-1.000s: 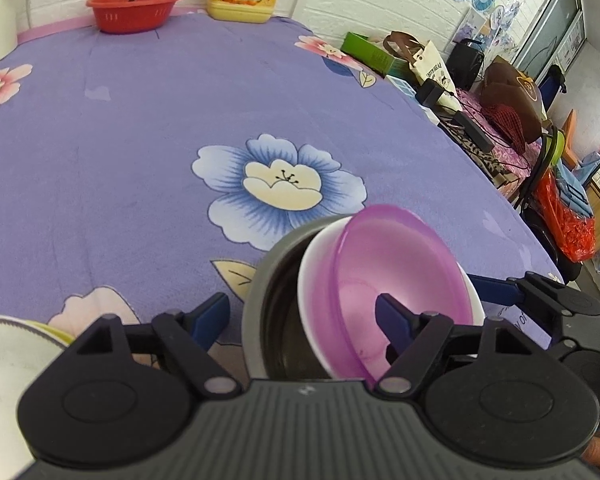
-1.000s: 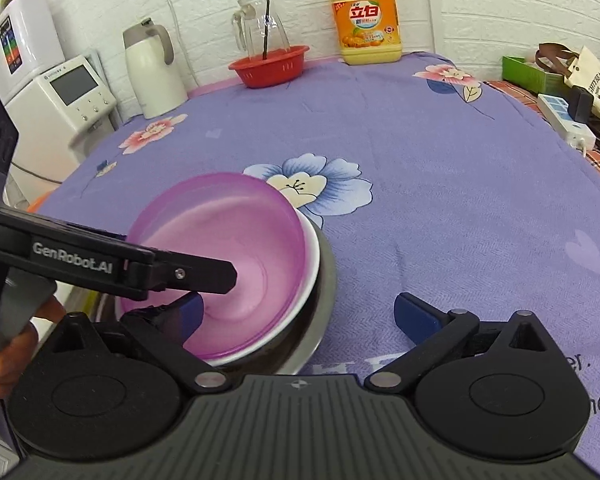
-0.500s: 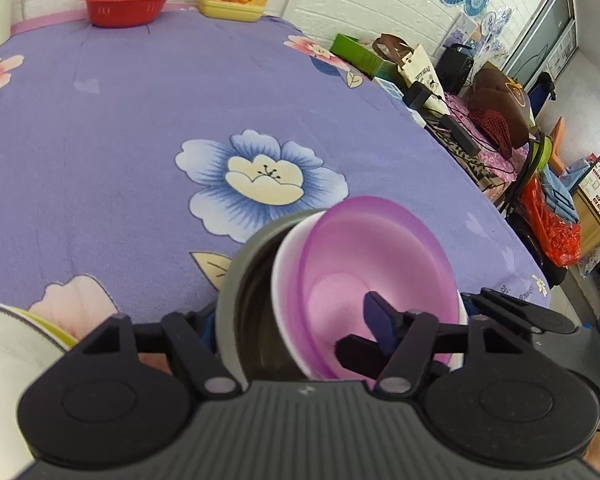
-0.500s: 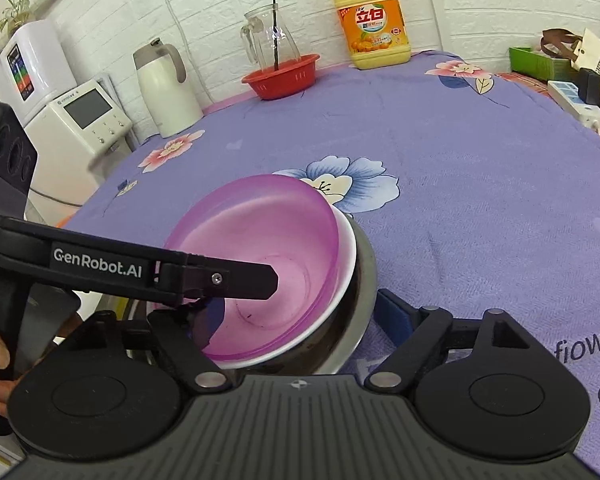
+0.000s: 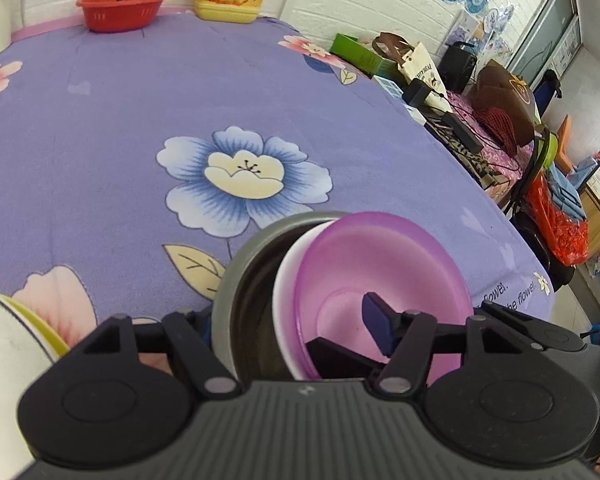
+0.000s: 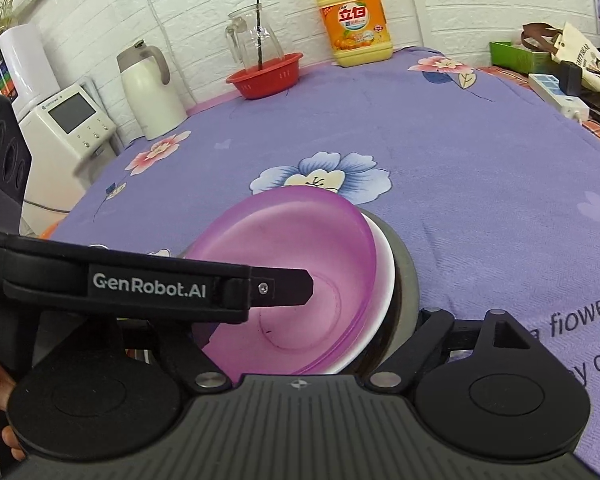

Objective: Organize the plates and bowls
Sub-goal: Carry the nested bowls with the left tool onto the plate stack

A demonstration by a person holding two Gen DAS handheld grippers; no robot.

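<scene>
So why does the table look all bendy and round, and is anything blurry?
Left wrist view: the fisheye lens bulges the purple flowered tablecloth into a dome, with dark corners. Right wrist view: the white brick wall's lines curve too; the translucent purple plastic bowl is sharp, with soft daylight and no strong glare.

Your left gripper's [image 5: 288, 320] left fingertip sat hidden behind the grey bowl's [image 5: 236, 280] rim. In the right wrist view, the right gripper's [image 6: 316, 332] fingertips were both lost behind the stacked bowls, so its closure could not be judged. The white bowl [image 5: 288, 268] showed only as a rim under the purple bowl [image 5: 380, 264]. A plate [image 5: 4, 336] was cut off at the left edge.
</scene>
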